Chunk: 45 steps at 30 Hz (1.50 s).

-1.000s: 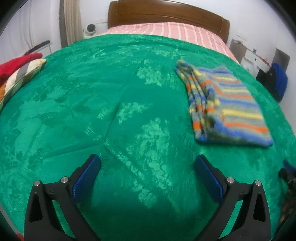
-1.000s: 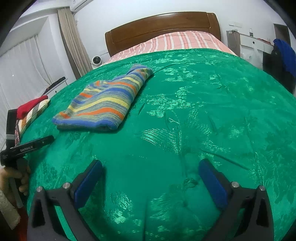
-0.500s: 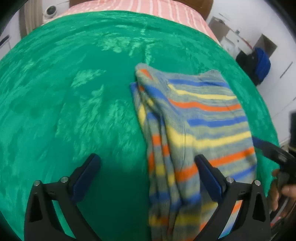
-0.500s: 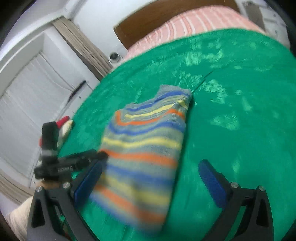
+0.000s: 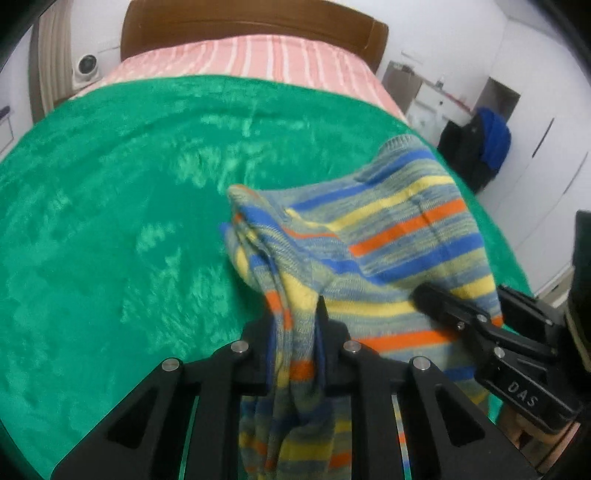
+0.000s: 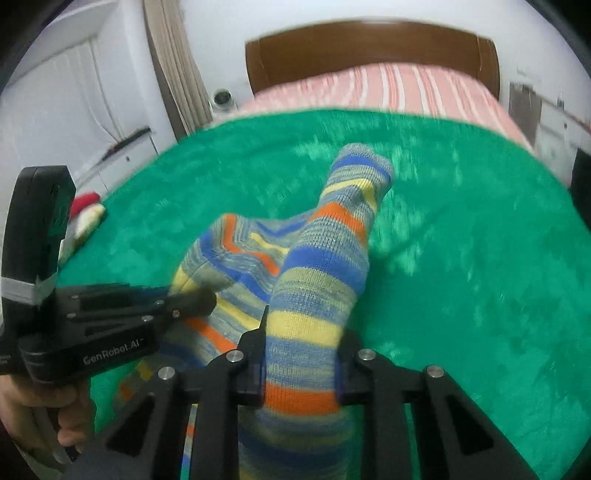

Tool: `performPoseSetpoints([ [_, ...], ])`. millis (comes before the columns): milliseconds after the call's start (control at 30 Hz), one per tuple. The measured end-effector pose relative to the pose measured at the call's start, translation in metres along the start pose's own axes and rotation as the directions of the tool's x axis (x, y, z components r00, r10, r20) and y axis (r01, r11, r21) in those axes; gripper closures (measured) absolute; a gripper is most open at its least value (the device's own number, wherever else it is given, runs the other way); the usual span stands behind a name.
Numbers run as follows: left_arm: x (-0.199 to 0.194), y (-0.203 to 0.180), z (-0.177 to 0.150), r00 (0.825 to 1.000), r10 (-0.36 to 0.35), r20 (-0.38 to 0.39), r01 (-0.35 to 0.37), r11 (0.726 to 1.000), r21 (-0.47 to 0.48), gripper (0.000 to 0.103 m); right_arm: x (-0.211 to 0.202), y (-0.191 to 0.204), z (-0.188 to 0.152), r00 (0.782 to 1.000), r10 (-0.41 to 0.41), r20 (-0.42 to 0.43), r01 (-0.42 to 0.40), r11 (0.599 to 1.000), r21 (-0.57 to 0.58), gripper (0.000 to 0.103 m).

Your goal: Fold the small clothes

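A knitted sweater (image 5: 406, 221) striped in blue, yellow, orange and grey lies on the green bedspread (image 5: 110, 221), its near edge raised. My left gripper (image 5: 297, 332) has its jaws closing, and its pads pinch a bunched fold of the sweater. To its right, my right gripper (image 5: 421, 295) reaches into the same cloth. In the right wrist view the jaws of my right gripper (image 6: 301, 354) are also closing, and they squeeze a thick band of the sweater (image 6: 325, 258), which rises ahead like a tube. My left gripper (image 6: 207, 299) bites the cloth at the left.
The bedspread (image 6: 480, 258) covers a bed with a pink striped sheet (image 5: 258, 62) and a wooden headboard (image 5: 251, 29). Red and checked clothes (image 6: 86, 210) lie at the bed's left edge. A blue garment (image 5: 495, 140) hangs at the right. A hand (image 6: 37, 406) holds the left tool.
Both grippers moved from bare bedspread onto the sweater, went from wide open to shut on its near edge, and raised that edge off the bed.
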State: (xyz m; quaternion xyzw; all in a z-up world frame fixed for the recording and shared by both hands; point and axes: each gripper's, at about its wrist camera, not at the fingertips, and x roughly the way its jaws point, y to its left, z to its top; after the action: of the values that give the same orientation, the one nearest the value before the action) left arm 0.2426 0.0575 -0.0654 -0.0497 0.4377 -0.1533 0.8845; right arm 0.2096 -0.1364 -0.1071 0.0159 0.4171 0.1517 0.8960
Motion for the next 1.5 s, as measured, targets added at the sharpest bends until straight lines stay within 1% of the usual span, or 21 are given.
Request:
performPoseSetpoints([
  [67,0.002,0.003,0.002,0.999,0.036,-0.032,-0.036,0.999,0.009,0.062,-0.003,-0.006,0.007,1.000,0.018,0.004,-0.018,0.999,0.038,0.078],
  [100,0.007,0.004,-0.001,0.993,0.106,-0.052,-0.104,0.994,0.028,0.036,-0.001,-0.011,0.008,1.000,0.023,-0.011,-0.022,0.998,0.065,0.074],
  [133,0.007,0.004,-0.007,0.986,0.160,-0.050,-0.158,0.987,0.041,0.023,0.001,-0.019,0.005,0.999,0.008,-0.033,-0.005,0.996,0.085,0.060],
  [167,0.004,0.003,-0.014,0.981,0.193,-0.026,-0.192,0.980,0.047,0.021,0.001,-0.025,0.001,0.999,-0.016,-0.047,0.021,0.995,0.092,0.047],
  [200,-0.001,0.003,-0.021,0.979,0.203,-0.005,-0.203,0.978,0.048,0.021,-0.003,-0.034,-0.006,0.996,-0.065,-0.057,0.070,0.992,0.102,0.013],
  [233,-0.007,0.003,-0.029,0.978,0.209,0.011,-0.210,0.977,0.044,0.018,-0.009,-0.042,-0.013,0.994,-0.091,-0.053,0.096,0.990,0.107,0.001],
  [333,-0.037,-0.005,-0.053,0.964,0.250,0.088,-0.254,0.967,0.030,0.010,-0.042,-0.059,-0.042,0.989,-0.143,-0.047,0.147,0.985,0.094,0.000],
  [367,-0.050,-0.012,-0.061,0.954,0.273,0.127,-0.278,0.960,0.031,0.008,-0.054,-0.062,-0.052,0.988,-0.151,-0.036,0.154,0.984,0.090,0.000],
  [433,-0.081,-0.030,-0.075,0.918,0.326,0.224,-0.342,0.939,0.032,0.001,-0.082,-0.065,-0.065,0.987,-0.162,0.006,0.161,0.984,0.079,0.000],
  [500,-0.106,-0.045,-0.079,0.891,0.351,0.288,-0.373,0.927,0.025,0.000,-0.115,-0.055,-0.075,0.980,-0.184,0.073,0.181,0.982,0.043,0.000],
  [567,-0.128,-0.059,-0.080,0.873,0.364,0.325,-0.390,0.921,0.015,0.000,-0.142,-0.047,-0.078,0.972,-0.193,0.133,0.193,0.981,0.014,0.000],
  [667,-0.155,-0.072,-0.082,0.857,0.372,0.356,-0.395,0.919,-0.009,0.000,-0.180,-0.031,-0.081,0.957,-0.198,0.210,0.202,0.979,0.002,0.000],
  [833,-0.179,-0.086,-0.087,0.856,0.356,0.374,-0.360,0.931,-0.061,0.000,-0.206,-0.021,-0.083,0.947,-0.189,0.259,0.190,0.982,0.022,0.000],
  [933,-0.190,-0.093,-0.093,0.857,0.349,0.379,-0.355,0.933,-0.057,0.000,-0.224,-0.016,-0.089,0.928,-0.197,0.316,0.197,0.980,0.032,0.000],
  [1133,-0.202,-0.104,-0.101,0.825,0.389,0.409,-0.397,0.915,-0.068,0.000,-0.242,-0.007,-0.093,0.915,-0.218,0.340,0.221,0.975,0.031,0.000],
  [1200,-0.205,-0.105,-0.105,0.815,0.407,0.413,-0.416,0.907,-0.072,0.000,-0.247,-0.004,-0.095,0.903,-0.229,0.363,0.229,0.972,0.044,0.000],
  [1267,-0.207,-0.105,-0.108,0.800,0.428,0.421,-0.440,0.895,-0.074,0.000,-0.252,-0.001,-0.096,0.900,-0.213,0.379,0.213,0.976,0.044,0.000],
  [1400,-0.200,-0.101,-0.117,0.777,0.508,0.372,-0.515,0.853,-0.089,0.000,-0.249,0.006,-0.095,0.942,-0.137,0.307,0.146,0.989,-0.008,0.000],
  [1433,-0.199,-0.101,-0.119,0.779,0.514,0.359,-0.519,0.850,-0.091,0.000,-0.246,0.009,-0.094,0.952,-0.140,0.271,0.151,0.988,-0.019,0.000],
  [1467,-0.198,-0.099,-0.122,0.793,0.503,0.343,-0.507,0.857,-0.086,0.000,-0.242,0.010,-0.094,0.959,-0.149,0.243,0.158,0.987,-0.021,0.000],
  [1500,-0.198,-0.098,-0.125,0.819,0.474,0.322,-0.476,0.876,-0.079,0.000,-0.237,0.012,-0.094,0.967,-0.164,0.196,0.172,0.985,-0.026,0.000],
])
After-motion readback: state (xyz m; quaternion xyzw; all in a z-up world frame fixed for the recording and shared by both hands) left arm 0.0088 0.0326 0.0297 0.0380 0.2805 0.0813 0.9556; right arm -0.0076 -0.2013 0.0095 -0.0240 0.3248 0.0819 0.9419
